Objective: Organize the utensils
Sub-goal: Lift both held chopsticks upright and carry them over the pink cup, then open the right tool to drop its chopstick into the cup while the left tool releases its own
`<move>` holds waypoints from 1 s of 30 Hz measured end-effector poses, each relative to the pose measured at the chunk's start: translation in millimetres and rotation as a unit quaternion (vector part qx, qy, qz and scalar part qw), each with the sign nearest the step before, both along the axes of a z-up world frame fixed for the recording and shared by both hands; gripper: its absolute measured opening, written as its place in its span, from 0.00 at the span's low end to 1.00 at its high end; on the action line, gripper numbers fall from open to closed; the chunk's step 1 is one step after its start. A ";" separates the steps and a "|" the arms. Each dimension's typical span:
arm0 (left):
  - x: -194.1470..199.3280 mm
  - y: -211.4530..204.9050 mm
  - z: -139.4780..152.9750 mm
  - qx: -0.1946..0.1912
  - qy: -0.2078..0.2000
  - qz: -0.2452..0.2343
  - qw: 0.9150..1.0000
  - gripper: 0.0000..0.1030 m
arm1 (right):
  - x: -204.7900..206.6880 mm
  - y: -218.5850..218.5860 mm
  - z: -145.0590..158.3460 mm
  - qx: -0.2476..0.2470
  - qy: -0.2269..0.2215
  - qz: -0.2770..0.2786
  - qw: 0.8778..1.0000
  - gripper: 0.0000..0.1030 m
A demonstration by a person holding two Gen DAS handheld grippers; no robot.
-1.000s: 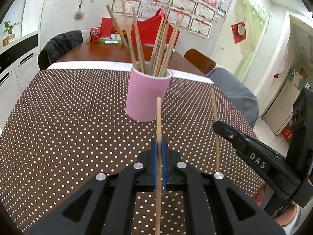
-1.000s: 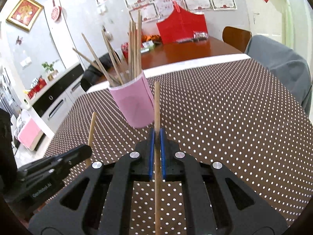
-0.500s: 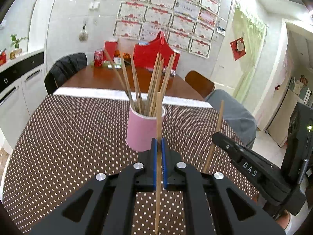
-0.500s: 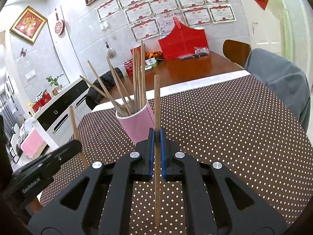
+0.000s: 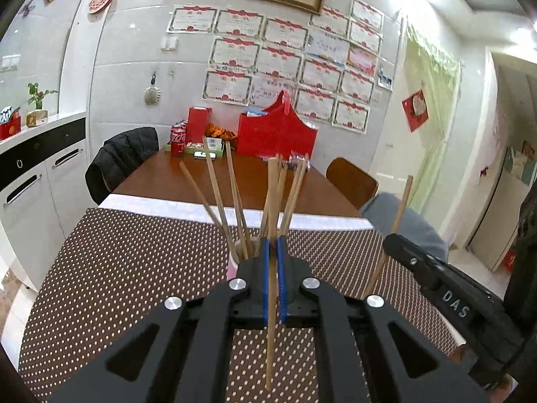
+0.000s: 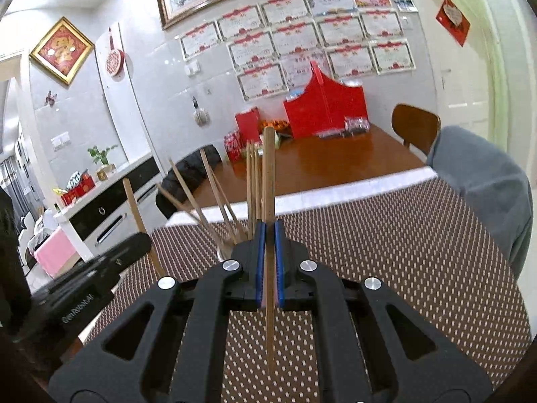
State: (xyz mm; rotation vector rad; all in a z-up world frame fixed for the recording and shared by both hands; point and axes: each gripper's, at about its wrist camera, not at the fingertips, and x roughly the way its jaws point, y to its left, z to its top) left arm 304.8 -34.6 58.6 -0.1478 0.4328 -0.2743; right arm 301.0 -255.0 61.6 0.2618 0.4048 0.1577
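My left gripper (image 5: 273, 245) is shut on a wooden chopstick (image 5: 272, 201) held upright, its thin tip pointing down toward the camera. My right gripper (image 6: 267, 231) is shut on another wooden chopstick (image 6: 268, 174), also upright. Several chopsticks (image 5: 231, 198) stand in a pink cup (image 5: 232, 266) just beyond both grippers; the cup is mostly hidden behind the jaws. In the right wrist view only the cup's sticks (image 6: 214, 198) show. The right gripper's body (image 5: 446, 295) appears at the right of the left wrist view, the left gripper's body (image 6: 87, 285) at the left of the right wrist view.
A brown polka-dot cloth (image 5: 134, 262) covers the near table. Beyond it is a wooden table (image 5: 214, 181) with red boxes (image 5: 277, 134) and cola cans (image 5: 178, 137). Chairs stand at the far side (image 5: 350, 181); one bears a black jacket (image 5: 122, 161), another a grey cover (image 6: 483, 184).
Both grippers have risen and tilted up with their chopsticks, so the pink cup has dropped behind the jaws and more of the wall shows.
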 end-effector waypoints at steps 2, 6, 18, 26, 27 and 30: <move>4.8 0.5 11.4 0.001 -0.021 0.009 1.000 0.05 | 7.3 -0.2 13.6 0.002 -0.011 -0.002 1.000 0.06; 17.2 0.1 30.9 -0.007 -0.044 0.009 0.999 0.05 | 22.3 -0.7 38.1 0.009 -0.033 0.003 0.999 0.06; 67.1 -9.8 60.2 -0.008 -0.107 0.020 0.994 0.05 | 74.4 7.1 77.6 -0.003 -0.088 0.009 0.996 0.06; 96.0 -13.9 35.6 0.006 -0.086 0.023 0.996 0.05 | 111.3 23.3 57.4 -0.024 -0.074 0.026 0.997 0.06; 98.7 -13.7 31.1 0.011 -0.082 0.022 0.996 0.05 | 115.8 24.9 52.0 -0.024 -0.069 0.026 0.997 0.06; 102.4 -12.3 18.5 0.023 -0.072 0.019 0.997 0.05 | 124.9 27.7 39.4 -0.023 -0.051 0.034 0.998 0.06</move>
